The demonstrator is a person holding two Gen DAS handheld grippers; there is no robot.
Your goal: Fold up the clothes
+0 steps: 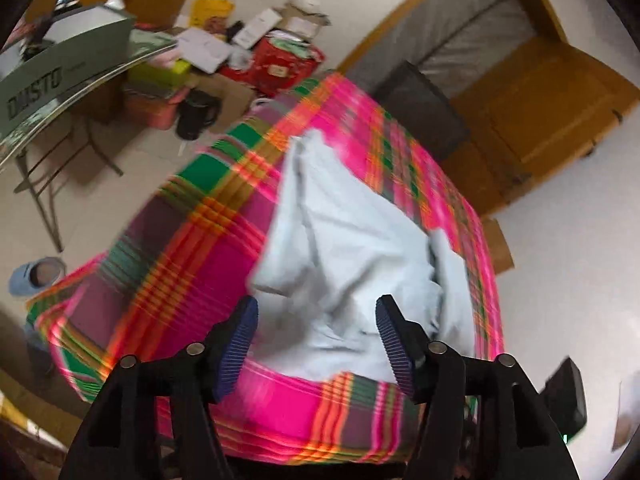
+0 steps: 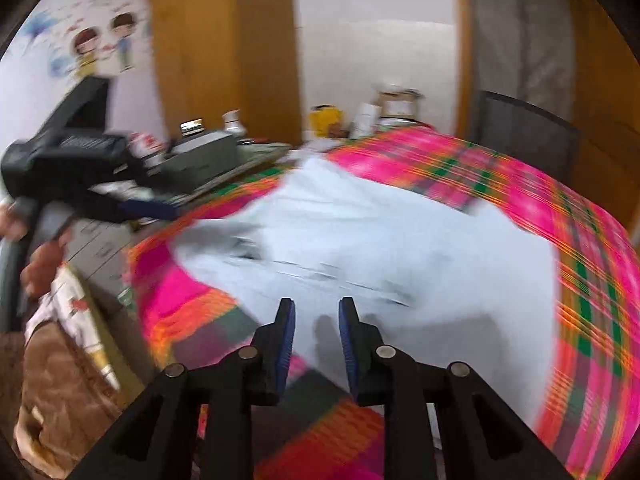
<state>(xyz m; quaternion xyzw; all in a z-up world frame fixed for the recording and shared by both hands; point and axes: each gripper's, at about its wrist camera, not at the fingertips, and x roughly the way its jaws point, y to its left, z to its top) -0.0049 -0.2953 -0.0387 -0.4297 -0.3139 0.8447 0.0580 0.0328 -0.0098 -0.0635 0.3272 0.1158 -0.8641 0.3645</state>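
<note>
Left wrist: pale-blue garment [image 1: 352, 248] rumpled on plaid cloth [image 1: 192, 280].

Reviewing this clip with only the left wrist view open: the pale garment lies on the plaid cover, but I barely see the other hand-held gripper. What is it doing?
Observer: The right hand-held gripper hangs over the near edge of the pale garment, with its jaws a little apart and nothing between them.
Operator: Seen from that side, is the left one touching cloth?
Observer: No. The left hand-held gripper is in the air by the left edge of the plaid cover, clear of the garment.
Operator: What holds it?
Observer: A hand grips its handle at the picture's left edge.
</note>
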